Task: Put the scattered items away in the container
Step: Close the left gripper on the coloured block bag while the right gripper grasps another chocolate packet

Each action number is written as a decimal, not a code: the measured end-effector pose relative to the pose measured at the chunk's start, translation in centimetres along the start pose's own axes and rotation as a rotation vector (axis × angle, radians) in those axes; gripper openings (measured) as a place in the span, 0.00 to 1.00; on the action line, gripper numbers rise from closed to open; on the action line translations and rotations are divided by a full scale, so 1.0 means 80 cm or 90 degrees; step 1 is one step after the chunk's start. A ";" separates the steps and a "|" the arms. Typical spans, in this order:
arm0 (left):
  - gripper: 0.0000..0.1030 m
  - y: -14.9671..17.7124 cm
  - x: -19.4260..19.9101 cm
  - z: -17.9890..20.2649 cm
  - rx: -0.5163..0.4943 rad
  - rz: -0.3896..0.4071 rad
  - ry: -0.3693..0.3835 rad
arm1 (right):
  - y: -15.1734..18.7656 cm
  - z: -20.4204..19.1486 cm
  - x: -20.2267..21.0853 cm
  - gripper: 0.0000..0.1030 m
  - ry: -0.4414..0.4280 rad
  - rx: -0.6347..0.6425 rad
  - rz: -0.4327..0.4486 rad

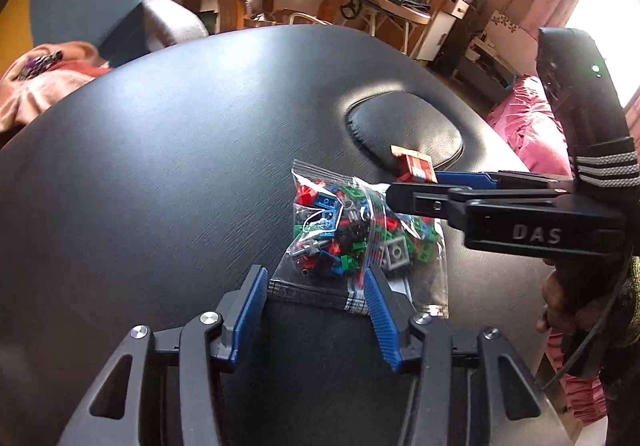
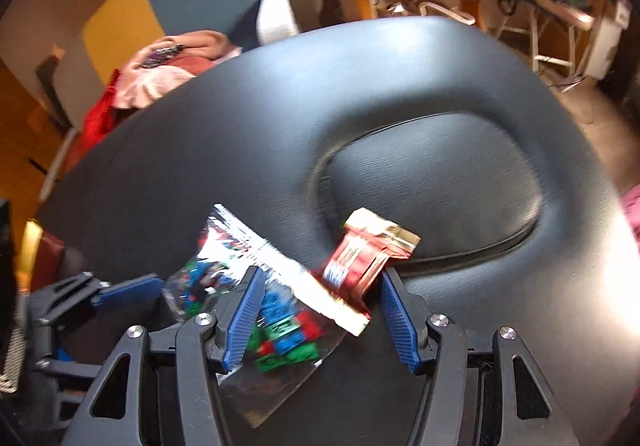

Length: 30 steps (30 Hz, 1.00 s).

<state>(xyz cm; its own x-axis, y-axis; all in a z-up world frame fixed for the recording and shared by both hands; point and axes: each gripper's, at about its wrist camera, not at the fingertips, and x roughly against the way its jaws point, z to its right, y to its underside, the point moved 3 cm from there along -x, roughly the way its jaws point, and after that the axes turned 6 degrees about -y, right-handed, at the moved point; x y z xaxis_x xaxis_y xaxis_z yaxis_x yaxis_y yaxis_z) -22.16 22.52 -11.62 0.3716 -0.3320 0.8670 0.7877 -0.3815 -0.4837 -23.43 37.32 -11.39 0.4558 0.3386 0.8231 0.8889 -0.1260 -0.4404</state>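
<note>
My left gripper (image 1: 316, 286) and right gripper (image 2: 322, 286): black frames, ribbed blue pads, silver screws ("DAS" lettering); striped grey-black sleeve (image 1: 606, 162).

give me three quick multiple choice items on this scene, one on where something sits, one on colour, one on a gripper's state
1. Where does the red sachet lie against the clear zip bag of toy bricks?
A. inside the bag
B. beside the bag, on the black padded table
C. on the floor

2. What colour are the pads of both grippers?
A. blue
B. yellow
C. white

3. How does the left gripper stand?
A. clamped shut on the sachet
B. open, jaws astride the near end of the bag
C. out of view

Key: 1 B, the sachet lies outside the plastic, next to the bag's edge; 2 A, ribbed blue strips line every finger; 3 B, a wide gap shows between its jaws, with the bag's end in it.
</note>
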 end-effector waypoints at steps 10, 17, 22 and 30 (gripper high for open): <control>0.45 0.059 0.042 -0.069 0.066 0.005 -0.051 | 0.036 -0.102 -0.022 0.59 -0.095 0.058 -0.046; 0.62 0.087 0.074 -0.129 0.171 0.030 -0.038 | 0.050 -0.132 -0.005 0.58 -0.098 0.064 -0.011; 0.79 0.071 0.080 -0.127 0.174 0.062 -0.018 | 0.038 -0.082 0.036 0.87 0.021 0.025 0.071; 0.80 0.049 0.070 -0.106 0.136 0.051 -0.013 | 0.025 -0.020 0.050 0.98 0.096 -0.014 0.092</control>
<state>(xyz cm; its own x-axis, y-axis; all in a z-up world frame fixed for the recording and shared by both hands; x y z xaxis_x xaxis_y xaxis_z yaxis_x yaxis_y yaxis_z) -21.14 11.84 -9.65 0.4454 -0.3355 0.8301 0.8407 -0.1622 -0.5167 -19.76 36.88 -8.43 0.5783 0.1728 0.7973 0.8142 -0.1833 -0.5509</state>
